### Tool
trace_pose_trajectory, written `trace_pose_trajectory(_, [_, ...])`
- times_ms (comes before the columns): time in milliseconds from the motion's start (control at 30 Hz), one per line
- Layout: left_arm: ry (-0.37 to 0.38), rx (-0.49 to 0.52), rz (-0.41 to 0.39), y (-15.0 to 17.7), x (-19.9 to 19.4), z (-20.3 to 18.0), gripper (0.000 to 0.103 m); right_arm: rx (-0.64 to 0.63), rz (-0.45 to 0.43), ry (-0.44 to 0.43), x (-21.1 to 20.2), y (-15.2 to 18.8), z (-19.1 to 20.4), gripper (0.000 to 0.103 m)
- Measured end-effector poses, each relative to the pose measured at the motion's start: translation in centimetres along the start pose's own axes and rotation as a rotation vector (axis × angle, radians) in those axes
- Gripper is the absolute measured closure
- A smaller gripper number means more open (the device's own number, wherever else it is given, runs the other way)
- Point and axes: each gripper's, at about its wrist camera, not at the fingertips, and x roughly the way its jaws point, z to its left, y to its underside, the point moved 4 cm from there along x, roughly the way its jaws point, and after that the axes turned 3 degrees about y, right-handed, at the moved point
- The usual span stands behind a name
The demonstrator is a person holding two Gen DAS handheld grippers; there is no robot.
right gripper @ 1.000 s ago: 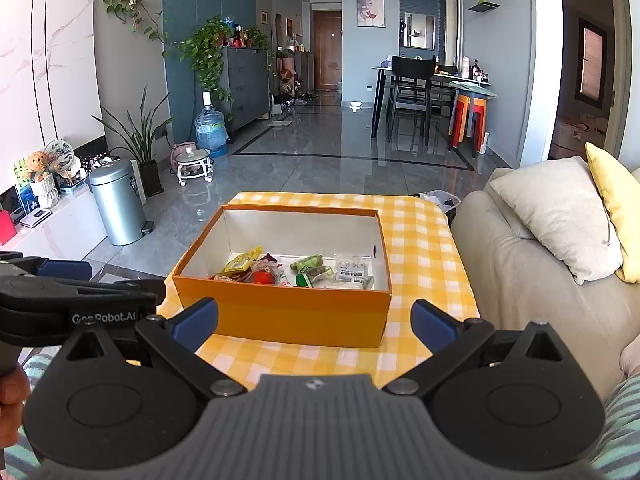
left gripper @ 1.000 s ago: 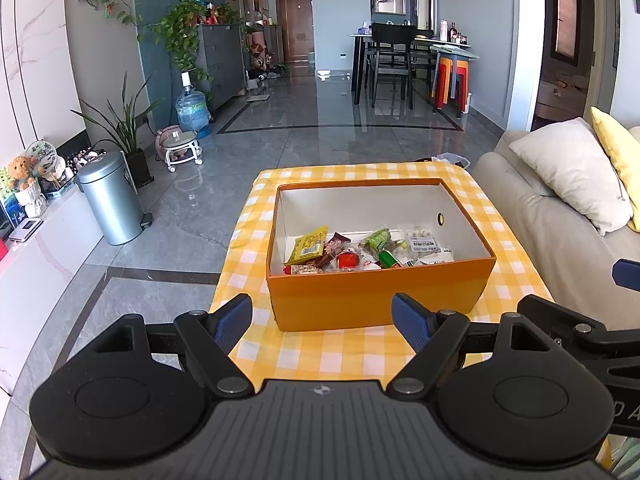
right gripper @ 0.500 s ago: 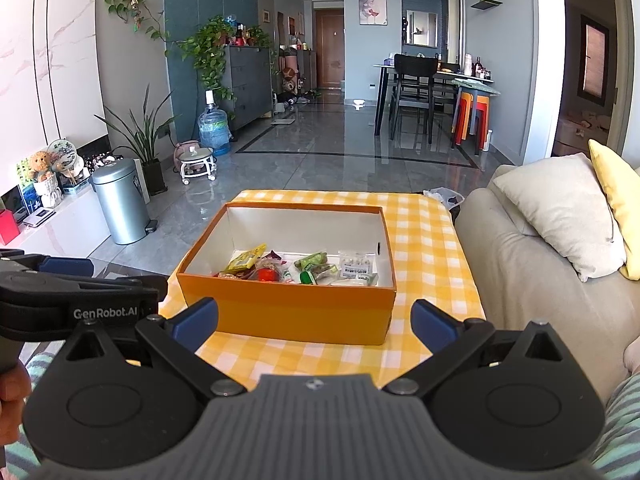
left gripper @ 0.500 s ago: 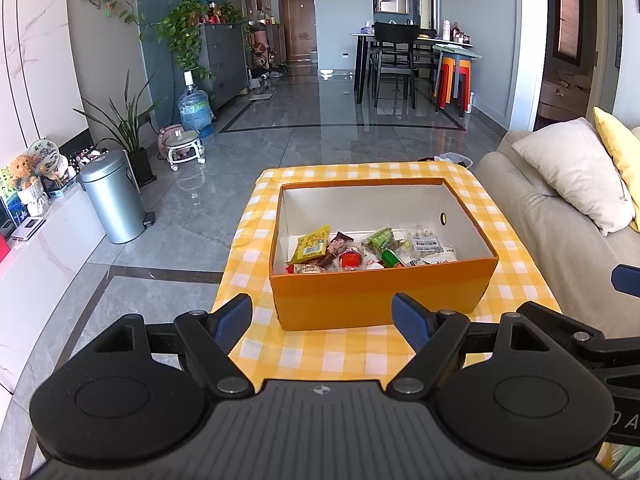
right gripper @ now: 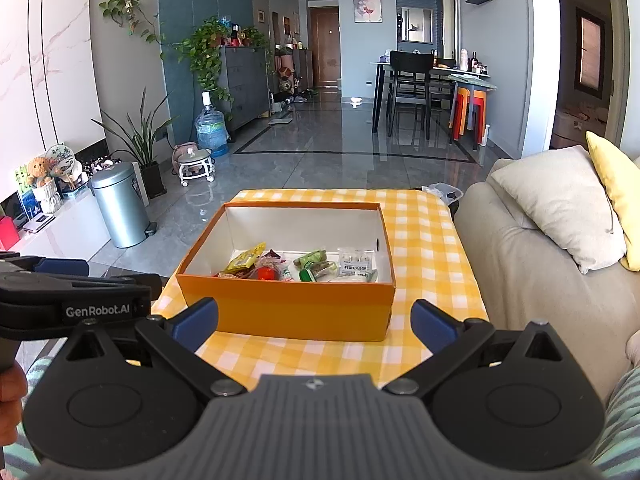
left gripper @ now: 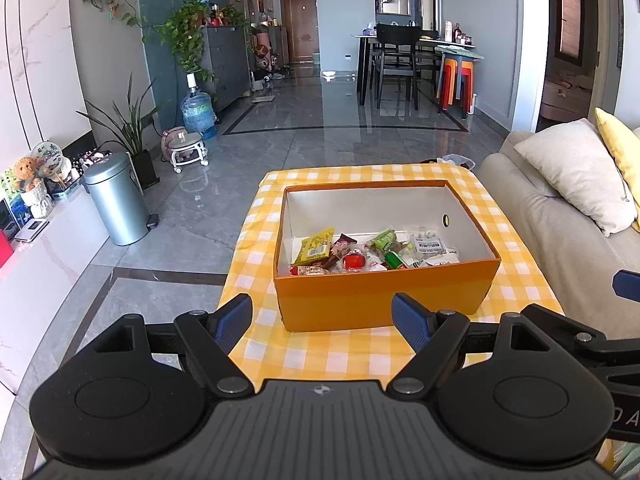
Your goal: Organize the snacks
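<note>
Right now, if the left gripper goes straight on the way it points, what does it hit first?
Most likely the near wall of the orange box, which sits dead ahead of the left gripper between its open jaws. Nothing lies on the checked cloth before it. Depth is hard to judge through the fisheye.

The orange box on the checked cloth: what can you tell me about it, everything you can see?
The orange box looks like cardboard: orange outside, white inside, lidless, with a small round hole in its right wall. It sits flat on a yellow-and-white checked tablecloth beside a beige sofa. Wrapped snacks lie piled along its near side; the far half of its floor is bare. Neither hand-held gripper touches it.
</note>
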Motion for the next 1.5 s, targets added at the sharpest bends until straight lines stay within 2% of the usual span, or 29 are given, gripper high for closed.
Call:
trace_pose_trajectory(433, [0.001,-0.002,0.0,0.0,0.0,0.2,0.01,0.016,0.011,0.008,-0.2,0.3,-0.1,0.004])
trace_pose_trajectory(933, [0.009,0.0,0.004,0.1,-0.2,0.3,0.01,0.013,0.044,0.075,0.0,0.6,-0.9,0.004])
trace_pose_trajectory(1500, [0.021,-0.007,0.023,0.6,-0.2,0.6,0.01,0.0,0.078,0.074,0.2,1.0,-0.8,0.004])
